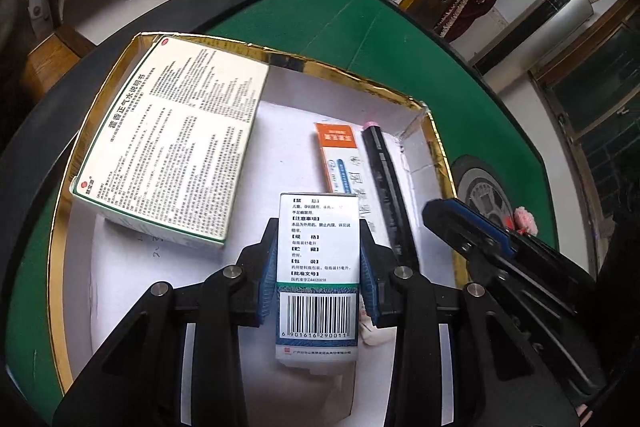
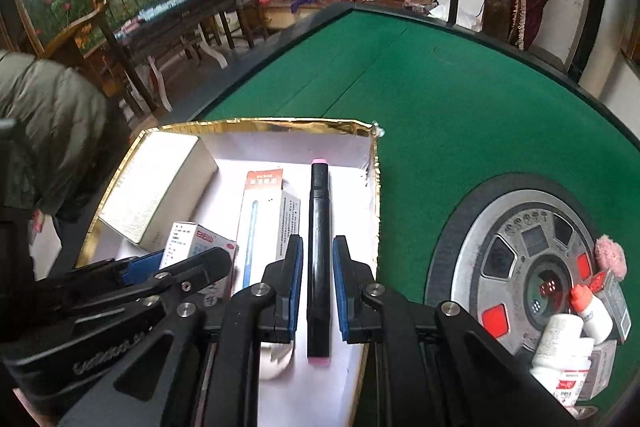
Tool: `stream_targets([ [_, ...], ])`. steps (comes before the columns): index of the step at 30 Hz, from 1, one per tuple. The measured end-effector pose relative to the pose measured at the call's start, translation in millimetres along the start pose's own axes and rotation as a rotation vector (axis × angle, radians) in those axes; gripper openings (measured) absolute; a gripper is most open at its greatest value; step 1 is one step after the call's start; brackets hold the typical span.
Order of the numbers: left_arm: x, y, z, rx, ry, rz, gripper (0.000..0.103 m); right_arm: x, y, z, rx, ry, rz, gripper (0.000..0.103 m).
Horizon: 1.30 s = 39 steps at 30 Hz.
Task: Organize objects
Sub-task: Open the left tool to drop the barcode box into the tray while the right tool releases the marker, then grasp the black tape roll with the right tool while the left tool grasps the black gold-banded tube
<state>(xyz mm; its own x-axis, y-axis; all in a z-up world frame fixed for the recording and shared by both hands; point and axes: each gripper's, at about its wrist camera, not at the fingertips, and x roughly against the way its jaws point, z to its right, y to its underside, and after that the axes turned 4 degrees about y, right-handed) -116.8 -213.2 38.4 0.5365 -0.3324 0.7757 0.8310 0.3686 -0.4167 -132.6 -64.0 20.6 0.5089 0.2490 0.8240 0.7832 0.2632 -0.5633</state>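
Note:
A gold-rimmed cardboard tray [image 1: 436, 155] with a white floor lies on the green table. My left gripper [image 1: 319, 227] is shut on a small white medicine box [image 1: 318, 267] with a barcode, held over the tray's near part. In the right wrist view the same box [image 2: 196, 243] sits in the left gripper [image 2: 192, 259]. My right gripper [image 2: 318, 267] is shut on a black marker [image 2: 319, 227] with pink ends, low along the tray's right side. The left wrist view shows that marker [image 1: 384, 179] beside the right gripper [image 1: 460, 223].
A large white medicine box [image 1: 172, 147] fills the tray's left side, and an orange-topped carton [image 1: 336, 155] lies in the middle. On the table's round centre dial [image 2: 532, 267] stand white bottles [image 2: 564, 359], an orange-capped dropper bottle [image 2: 592, 311] and a pink puff [image 2: 610, 253]. A person's jacket [image 2: 52, 131] is at the left.

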Motion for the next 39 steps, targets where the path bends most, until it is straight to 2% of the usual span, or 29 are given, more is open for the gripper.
stream_targets([
  [14, 16.2, 8.4, 5.5, -0.029, -0.076, 0.047, 0.034, 33.3, 27.1, 37.2, -0.116, -0.107, 0.037, 0.014],
  [21, 26.0, 7.7, 11.7, -0.047, -0.078, 0.058, 0.034, 70.8, 49.7, 63.7, -0.185, -0.163, 0.095, 0.014],
  [24, 31.9, 8.4, 18.1, -0.063, -0.077, 0.077, 0.034, 87.8, 61.2, 74.5, -0.199, -0.16, 0.125, 0.014],
  [27, 33.7, 7.3, 20.2, -0.059, -0.071, 0.08, 0.04, 98.8, 72.2, 84.3, -0.222, -0.173, 0.138, 0.014],
  [33, 42.2, 4.3, 18.8, -0.055, -0.104, 0.101, 0.04, 112.4, 94.5, 99.5, -0.247, -0.199, 0.151, 0.014],
  [36, 50.1, 9.3, 32.1, -0.097, -0.069, 0.106, 0.04, 124.0, 105.5, 109.1, -0.266, -0.214, 0.173, 0.014],
  [39, 54.0, 24.4, 66.3, -0.227, 0.003, 0.066, 0.04, 138.0, 117.6, 124.1, -0.284, -0.215, 0.195, 0.014],
])
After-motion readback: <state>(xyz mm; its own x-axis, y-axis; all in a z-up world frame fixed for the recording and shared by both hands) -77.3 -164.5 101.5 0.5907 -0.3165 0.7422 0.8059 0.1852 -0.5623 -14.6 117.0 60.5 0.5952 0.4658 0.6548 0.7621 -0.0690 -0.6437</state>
